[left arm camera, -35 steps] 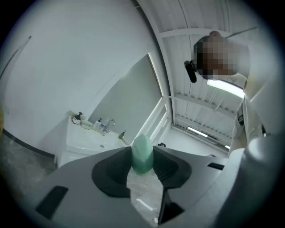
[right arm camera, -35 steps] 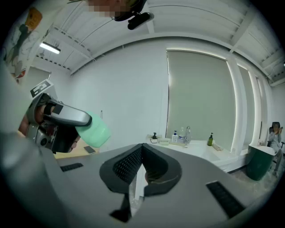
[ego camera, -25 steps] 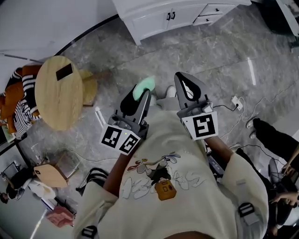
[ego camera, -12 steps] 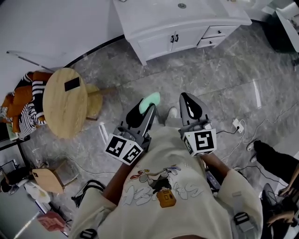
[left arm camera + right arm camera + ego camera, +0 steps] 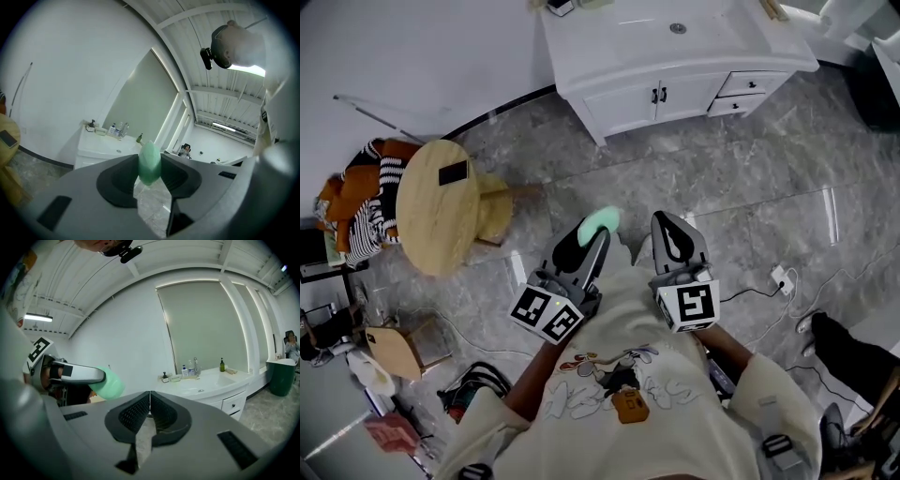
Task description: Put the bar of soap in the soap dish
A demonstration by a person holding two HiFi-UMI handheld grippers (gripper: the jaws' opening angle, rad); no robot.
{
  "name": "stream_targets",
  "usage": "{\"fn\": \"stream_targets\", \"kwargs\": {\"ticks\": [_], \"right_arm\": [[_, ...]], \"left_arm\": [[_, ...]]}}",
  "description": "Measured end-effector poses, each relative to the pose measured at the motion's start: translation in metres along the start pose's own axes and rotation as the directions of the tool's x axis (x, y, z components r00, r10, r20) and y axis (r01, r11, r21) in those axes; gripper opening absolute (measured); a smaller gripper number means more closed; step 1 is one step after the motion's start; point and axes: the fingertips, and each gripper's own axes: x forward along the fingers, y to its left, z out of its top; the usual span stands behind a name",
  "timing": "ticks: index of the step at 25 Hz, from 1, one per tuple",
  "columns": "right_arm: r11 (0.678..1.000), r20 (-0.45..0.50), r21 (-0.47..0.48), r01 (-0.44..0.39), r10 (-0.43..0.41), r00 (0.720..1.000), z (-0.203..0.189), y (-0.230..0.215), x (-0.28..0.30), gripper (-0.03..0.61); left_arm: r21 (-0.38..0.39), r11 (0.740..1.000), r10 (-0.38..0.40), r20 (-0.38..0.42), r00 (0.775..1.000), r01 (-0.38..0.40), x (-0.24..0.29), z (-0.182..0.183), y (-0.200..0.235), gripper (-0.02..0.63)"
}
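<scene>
- Grey marbled floor [image 5: 750, 178] filling the steep downward head view; white vanity cabinet [image 5: 675, 80] with sunken basin [image 5: 678, 28] along the top edge, well apart from both tools.
- Further left, round wooden table [image 5: 431, 211] with a dark flat item [image 5: 453, 172] lying on it; striped and orange clothing [image 5: 367, 211] heaped just beside its left rim.
- Low in frame, cream printed shirt [image 5: 675, 394] and two forearms reaching forward; white plug and cable [image 5: 780, 277] on the floor at right.
- Left gripper [image 5: 592, 232] held out above the floor, clenched on the pale green bar of soap [image 5: 600, 220], which sticks out past the jaw tips.
- Right gripper [image 5: 673, 230] just beside it, pointed the same way, not touching.
- Left gripper view: bar of soap pinched edge-on between the two dark pads, upright, jutting above them; open gap below it down to the floor.
- Beyond those jaws, vanity cabinet against a white wall, with bottles [image 5: 115, 129] and a tap clustered at its back edge.
- Right gripper view: jaws pressed together along a thin seam, nothing between the ribbed pads.
- At left of that view, left gripper with the bar of soap at its tip, in the air and apart from the vanity cabinet.
- On the counter beyond, dark pump bottle [image 5: 165, 377] and shallow pale dish [image 5: 176, 378] side by side, then clear bottles; green bottle [image 5: 222, 364] past the basin.
</scene>
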Motion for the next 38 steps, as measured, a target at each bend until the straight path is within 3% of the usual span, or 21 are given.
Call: {"fn": "stream_targets", "kwargs": {"ticks": [6,14,23,38], "right_arm": [[0.999,-0.031,0.016,-0.036,0.036,0.999,0.001,-0.018,0.018,0.006],[0.999,-0.057,0.033,0.038,-0.036,0.998,0.006,-0.059,0.057,0.006],[0.992,-0.088,0.044,0.115,-0.110,0.990,0.030,-0.103,0.147,0.006],[0.981,-0.075,0.032,0.193,-0.190,0.979,0.099,-0.131,0.315,0.006]], "left_arm": [[-0.019,1.000,-0.006,-0.014,1.000,0.006,0.029,0.006,-0.001,0.146],[-0.051,0.998,-0.050,-0.025,0.998,0.049,0.086,0.021,0.026,0.146],[-0.092,0.988,-0.125,-0.048,0.991,0.120,0.172,0.066,0.086,0.146],[-0.138,0.979,-0.156,-0.032,0.987,0.150,0.260,0.164,0.221,0.146]]}}
